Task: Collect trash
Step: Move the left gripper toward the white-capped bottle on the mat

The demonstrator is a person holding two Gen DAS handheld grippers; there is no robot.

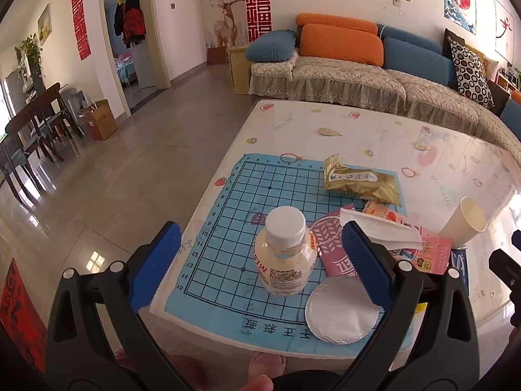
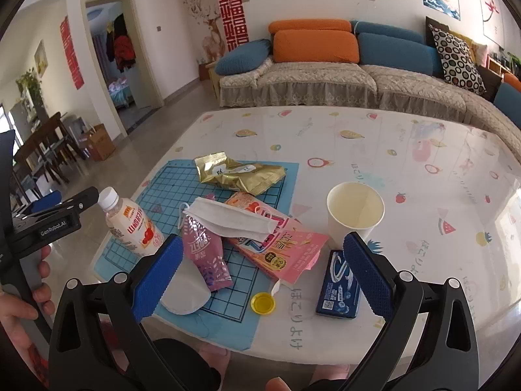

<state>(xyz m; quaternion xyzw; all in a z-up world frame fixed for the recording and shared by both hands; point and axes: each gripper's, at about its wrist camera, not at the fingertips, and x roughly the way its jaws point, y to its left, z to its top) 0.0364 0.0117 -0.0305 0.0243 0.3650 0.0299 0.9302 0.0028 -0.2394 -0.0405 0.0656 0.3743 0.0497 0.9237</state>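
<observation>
Trash lies on a low table: a drink bottle (image 1: 286, 251) (image 2: 132, 223) with a white cap, a round foil lid (image 1: 340, 309) (image 2: 185, 293), a purple wrapper (image 2: 205, 254), a white face mask (image 2: 228, 216), a pink snack packet (image 2: 283, 247), a gold bag (image 1: 361, 179) (image 2: 239, 172), a paper cup (image 1: 464, 223) (image 2: 355, 211), a yellow cap (image 2: 263, 303) and a blue pack (image 2: 338, 293). My left gripper (image 1: 262, 260) stands open above the table's near corner, the bottle between its fingers but untouched. My right gripper (image 2: 263, 270) is open over the pink packet.
A blue grid mat (image 1: 234, 228) (image 2: 228, 309) lies under most of the trash on the patterned tablecloth (image 2: 407, 169). A sofa (image 2: 325, 81) stands behind the table. Bare tiled floor (image 1: 114, 195), dining chairs (image 1: 39, 123) and a cardboard box (image 1: 99, 123) are at the left.
</observation>
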